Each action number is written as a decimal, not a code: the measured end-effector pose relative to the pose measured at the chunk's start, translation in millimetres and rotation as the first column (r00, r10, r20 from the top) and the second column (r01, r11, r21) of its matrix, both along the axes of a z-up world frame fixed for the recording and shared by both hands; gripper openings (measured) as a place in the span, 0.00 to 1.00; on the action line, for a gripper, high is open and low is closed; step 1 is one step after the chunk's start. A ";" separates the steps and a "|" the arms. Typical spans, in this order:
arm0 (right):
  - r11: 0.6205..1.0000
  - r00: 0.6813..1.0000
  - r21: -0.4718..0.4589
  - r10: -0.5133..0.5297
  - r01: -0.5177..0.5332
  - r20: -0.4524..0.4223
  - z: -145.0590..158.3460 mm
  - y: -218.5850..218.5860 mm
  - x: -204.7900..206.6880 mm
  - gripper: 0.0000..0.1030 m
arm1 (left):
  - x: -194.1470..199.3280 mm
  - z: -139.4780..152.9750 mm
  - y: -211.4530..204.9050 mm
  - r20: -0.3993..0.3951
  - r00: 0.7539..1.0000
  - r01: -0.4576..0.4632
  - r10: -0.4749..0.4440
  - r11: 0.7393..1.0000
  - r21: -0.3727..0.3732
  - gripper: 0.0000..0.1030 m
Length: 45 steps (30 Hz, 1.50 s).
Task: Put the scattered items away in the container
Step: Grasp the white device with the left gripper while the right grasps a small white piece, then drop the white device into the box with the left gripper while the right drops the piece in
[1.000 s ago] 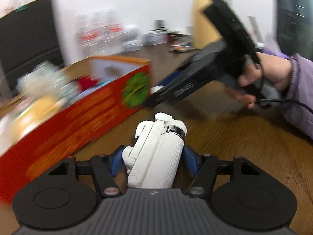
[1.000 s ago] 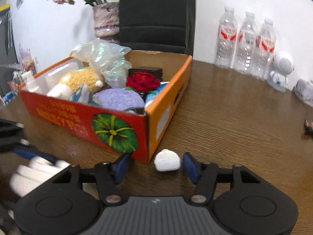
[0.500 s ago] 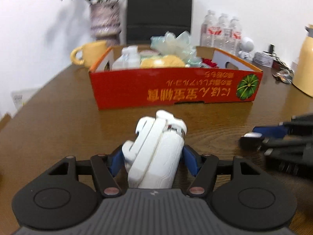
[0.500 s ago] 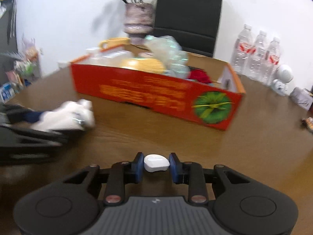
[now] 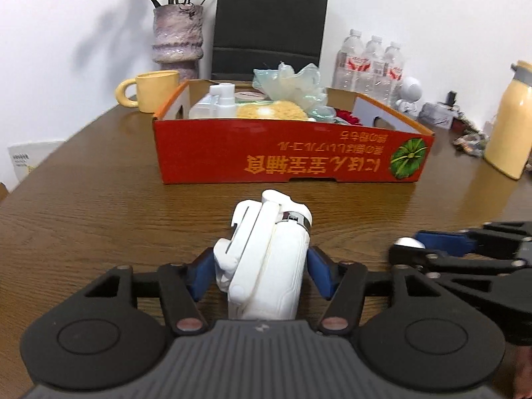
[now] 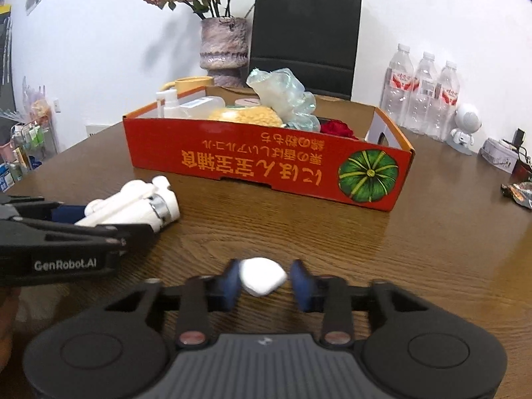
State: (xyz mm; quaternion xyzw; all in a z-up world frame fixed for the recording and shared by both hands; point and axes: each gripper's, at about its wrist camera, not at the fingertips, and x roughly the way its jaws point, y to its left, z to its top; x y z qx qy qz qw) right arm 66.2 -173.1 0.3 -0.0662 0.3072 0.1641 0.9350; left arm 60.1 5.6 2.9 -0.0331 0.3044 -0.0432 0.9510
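My left gripper (image 5: pixel 261 267) is shut on a white folded gimbal handle (image 5: pixel 266 262), held over the wooden table in front of the red cardboard box (image 5: pixel 289 156). In the right wrist view the same gimbal handle (image 6: pixel 133 204) shows at left in the left gripper (image 6: pixel 109 219). My right gripper (image 6: pixel 266 281) has a small white earbud case (image 6: pixel 262 276) between its blue pads; the left pad touches it and a small gap shows at the right pad. The box (image 6: pixel 266 163) holds a spray bottle, a yellow sponge, a crumpled plastic bag and a red flower.
Behind the box stand a yellow mug (image 5: pixel 149 91), a vase of dried roses (image 5: pixel 178 41) and a black chair (image 5: pixel 269 23). Three water bottles (image 6: pixel 422 96), a white robot toy (image 6: pixel 465 124), a yellow flask (image 5: pixel 508 119) and small clutter stand at right.
Both grippers have swung round to face the box's long red side and drawn back from it. The right gripper closed round the earbud case and its jaws now stand slightly wider.
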 end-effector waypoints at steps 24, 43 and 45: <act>0.993 0.990 0.018 -0.120 0.119 0.076 97.1 -27.8 204.7 0.27 | 223.9 115.3 31.5 0.098 0.993 -0.061 0.060 0.998 0.006 0.58; 0.974 0.952 0.109 -0.164 0.198 -0.259 48.7 -42.4 315.4 0.62 | 270.9 78.8 57.5 -0.093 0.996 0.007 -0.005 1.000 0.018 0.86; 0.977 0.943 0.089 -0.162 0.196 -0.291 52.6 -40.5 313.7 0.66 | 265.6 83.2 54.1 -0.090 0.996 0.013 -0.009 0.999 0.039 0.93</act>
